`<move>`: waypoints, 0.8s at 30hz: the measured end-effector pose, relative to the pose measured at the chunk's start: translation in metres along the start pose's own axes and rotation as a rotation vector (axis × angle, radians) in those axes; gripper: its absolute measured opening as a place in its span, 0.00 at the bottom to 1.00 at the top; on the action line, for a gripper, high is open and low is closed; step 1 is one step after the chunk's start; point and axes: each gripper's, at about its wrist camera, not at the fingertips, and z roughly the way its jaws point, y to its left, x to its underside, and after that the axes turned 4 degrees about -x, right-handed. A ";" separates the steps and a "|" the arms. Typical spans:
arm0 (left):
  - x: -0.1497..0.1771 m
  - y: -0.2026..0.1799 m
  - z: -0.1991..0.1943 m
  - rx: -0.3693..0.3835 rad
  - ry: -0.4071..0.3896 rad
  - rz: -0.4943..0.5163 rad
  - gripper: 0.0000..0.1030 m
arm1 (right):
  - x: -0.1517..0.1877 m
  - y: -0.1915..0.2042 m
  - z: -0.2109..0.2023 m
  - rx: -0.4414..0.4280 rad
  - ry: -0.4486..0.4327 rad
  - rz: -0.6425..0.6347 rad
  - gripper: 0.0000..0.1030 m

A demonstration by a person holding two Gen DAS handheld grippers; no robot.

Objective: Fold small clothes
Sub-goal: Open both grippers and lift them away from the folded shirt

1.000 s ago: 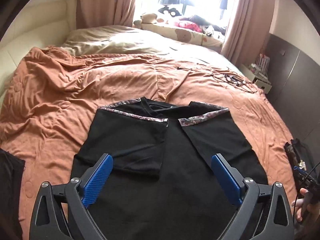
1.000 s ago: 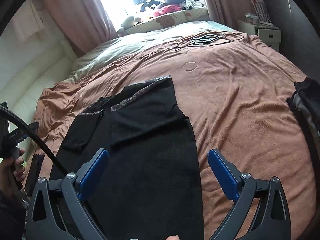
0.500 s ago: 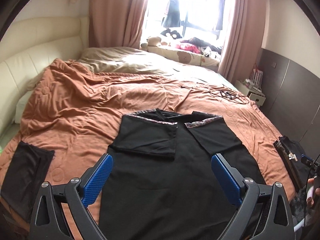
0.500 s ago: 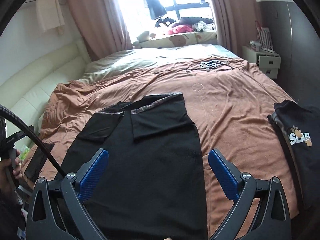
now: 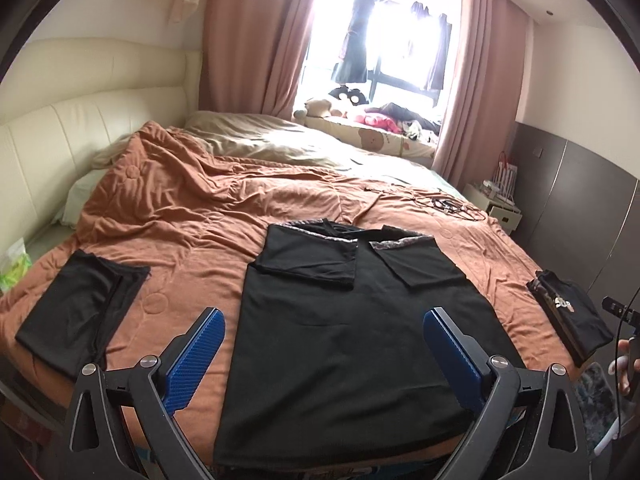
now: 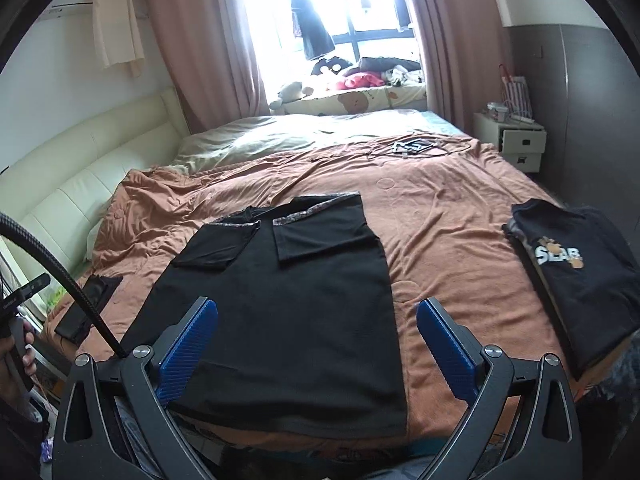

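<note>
Both sleeves folded inward, a black shirt (image 5: pixel 352 332) lies flat on the orange bedspread (image 5: pixel 192 216); left gripper (image 5: pixel 324 328) and right gripper (image 6: pixel 316 320) hover at 6 o'clock, jaws wide apart, holding nothing

Daylight enters through the window (image 5: pixel 396 60) at the far end of the room and it is overexposed, almost pure white in both views. The curtains (image 6: pixel 224 40) beside it glow softly. The bed cover (image 5: pixel 224 208) is evenly lit, with mild shadows in its wrinkles. The black shirt (image 6: pixel 288 312) shows little detail. Fisheye distortion bends the walls, and dark vignetting fills the corners. Focus is sharp overall.
</note>
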 end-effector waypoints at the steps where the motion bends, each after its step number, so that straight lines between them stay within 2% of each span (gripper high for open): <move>1: 0.003 0.002 -0.006 -0.001 -0.009 -0.003 0.98 | 0.004 0.003 -0.007 0.007 -0.008 -0.012 0.97; 6: 0.023 0.015 -0.034 0.001 -0.028 -0.033 1.00 | 0.024 0.008 -0.031 0.012 -0.040 -0.021 1.00; 14: 0.057 0.039 -0.062 -0.004 -0.017 -0.086 1.00 | 0.050 0.001 -0.047 -0.007 -0.006 0.018 1.00; 24: 0.100 0.061 -0.092 0.014 -0.018 -0.108 1.00 | 0.072 0.005 -0.084 0.000 -0.012 -0.049 1.00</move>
